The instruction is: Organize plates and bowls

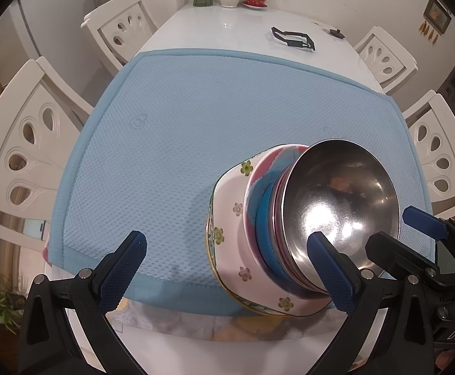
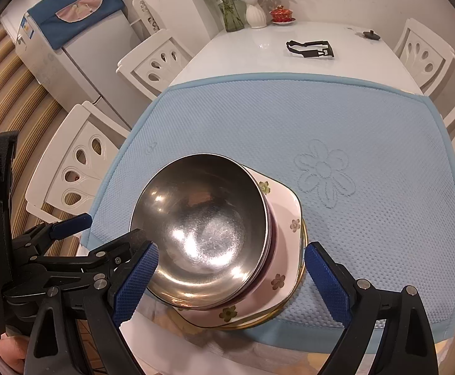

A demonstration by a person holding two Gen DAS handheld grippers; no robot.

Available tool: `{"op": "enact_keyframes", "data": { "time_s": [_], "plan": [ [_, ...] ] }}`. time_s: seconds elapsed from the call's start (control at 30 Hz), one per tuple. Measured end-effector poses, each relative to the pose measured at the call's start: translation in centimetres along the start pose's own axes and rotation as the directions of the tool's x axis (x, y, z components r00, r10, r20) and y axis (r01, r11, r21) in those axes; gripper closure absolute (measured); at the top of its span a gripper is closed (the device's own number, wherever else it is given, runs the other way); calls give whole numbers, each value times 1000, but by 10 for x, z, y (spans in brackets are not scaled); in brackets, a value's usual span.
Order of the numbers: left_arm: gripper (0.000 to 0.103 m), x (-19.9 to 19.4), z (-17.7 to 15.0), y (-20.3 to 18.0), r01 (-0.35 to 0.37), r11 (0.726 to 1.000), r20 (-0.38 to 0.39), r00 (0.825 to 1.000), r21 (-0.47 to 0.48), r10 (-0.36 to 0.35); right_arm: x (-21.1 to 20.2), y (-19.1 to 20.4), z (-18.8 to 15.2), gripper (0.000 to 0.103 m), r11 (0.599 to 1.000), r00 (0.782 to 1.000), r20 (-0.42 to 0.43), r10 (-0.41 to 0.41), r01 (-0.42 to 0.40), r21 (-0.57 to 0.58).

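Where quilted blue mat (image 2: 352, 118) lies, shiny steel bowl (image 2: 202, 228) tops floral plates (image 2: 285, 268).

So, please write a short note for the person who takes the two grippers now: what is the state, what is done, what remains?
Left gripper: open, empty, beside the stack.
Right gripper: open, jaws either side of the stack, no pad clearly pressing.
Stack: steel bowl on top, coloured bowls under it, floral plates at the bottom, at the near edge of the blue mat.
Done: all visible dishes look nested.
Left: probably only moving the stack, if wanted.

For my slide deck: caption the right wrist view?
Open right gripper straddles a steel bowl stacked on floral plates, blue mat.
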State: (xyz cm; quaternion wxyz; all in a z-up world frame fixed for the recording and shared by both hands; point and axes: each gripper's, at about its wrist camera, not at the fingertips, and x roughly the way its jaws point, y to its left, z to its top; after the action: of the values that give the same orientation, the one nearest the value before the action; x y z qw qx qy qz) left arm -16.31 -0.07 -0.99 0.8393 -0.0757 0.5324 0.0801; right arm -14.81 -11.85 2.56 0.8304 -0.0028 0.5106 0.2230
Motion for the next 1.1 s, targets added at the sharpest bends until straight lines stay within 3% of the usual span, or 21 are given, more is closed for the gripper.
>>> {"op": "enact_keyframes", "data": {
  "time_s": [1.1],
  "plan": [
    [1, 3, 1, 2, -21, 1000, -12, 1000, -9, 21, 6, -1, -1, 10, 1000, 1000, -21, 13, -13, 6]
  ]
}}
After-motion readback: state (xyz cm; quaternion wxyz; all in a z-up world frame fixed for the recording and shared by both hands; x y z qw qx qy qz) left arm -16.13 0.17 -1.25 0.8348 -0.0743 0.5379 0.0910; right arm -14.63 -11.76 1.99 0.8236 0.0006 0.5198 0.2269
